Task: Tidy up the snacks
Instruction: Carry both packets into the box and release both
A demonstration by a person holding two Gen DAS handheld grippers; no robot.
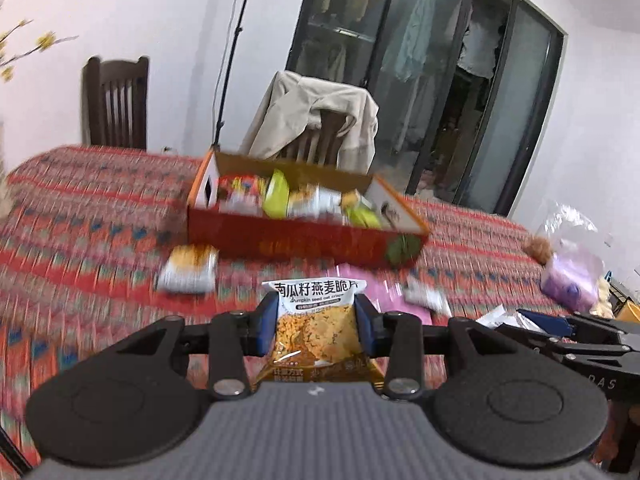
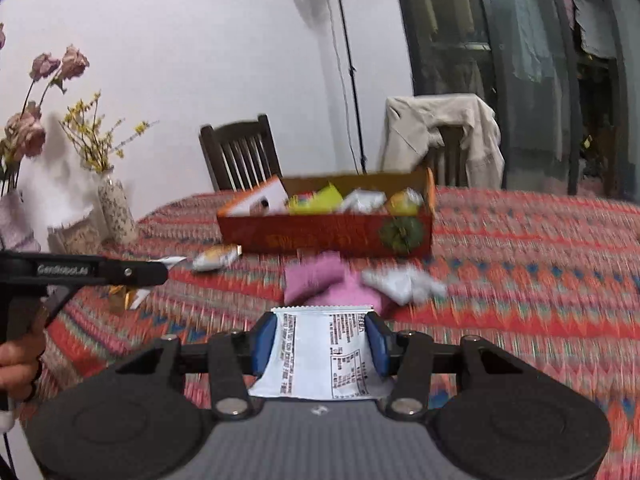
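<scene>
Left gripper [image 1: 316, 322]: our fingers [image 1: 267, 326] are clamped on one pumpkin-seed oat crisp packet [image 1: 316, 332], held above the surface [image 1: 100, 216]. Right gripper [image 2: 322, 344]: fingers [image 2: 264, 344] pinch one white packet [image 2: 320, 356], printed back facing up. Ahead we count one red snack box [image 2: 320, 236], open and holding several packets, too blurred to count. Loose in front of it: one orange-white packet [image 1: 188, 270], one pink pouch [image 2: 320, 280], one crumpled white wrapper [image 2: 404, 284]. Two chairs behind.
</scene>
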